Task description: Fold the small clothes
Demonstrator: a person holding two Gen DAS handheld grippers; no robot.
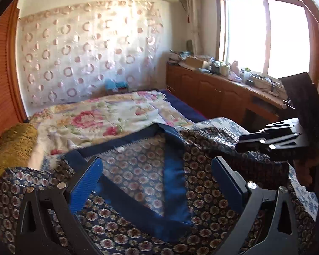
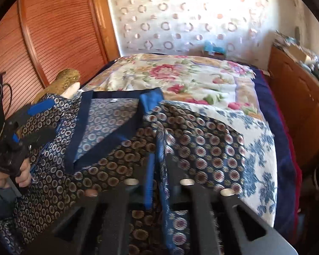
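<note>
Patterned garment [image 1: 138, 170] on floral bed [image 1: 100, 114], no legible label, left tongs [image 1: 157, 176] wide, right tongs [image 2: 159, 170] pinching its fold

Navy circle-print garment [image 1: 138, 170], blue-trimmed V-neck, spread front-up on floral bedspread.

We cannot see the near hem of the patterned garment [image 1: 138, 170]: the lower frame edge and the left gripper [image 1: 157, 176] body cut it off in the left wrist view. In the right wrist view, the right gripper [image 2: 159, 167] fingers are motion-blurred; a fold of the cloth stands between them, but whether the pads press it we cannot tell. The left hand [image 2: 23, 170] shows only as fingers at the frame's left edge. Items on the wooden cabinet [image 1: 212, 89] under the window [image 1: 265, 36] are too small to name. The small blue object [image 2: 214, 48] against the far wall is unidentifiable.
</note>
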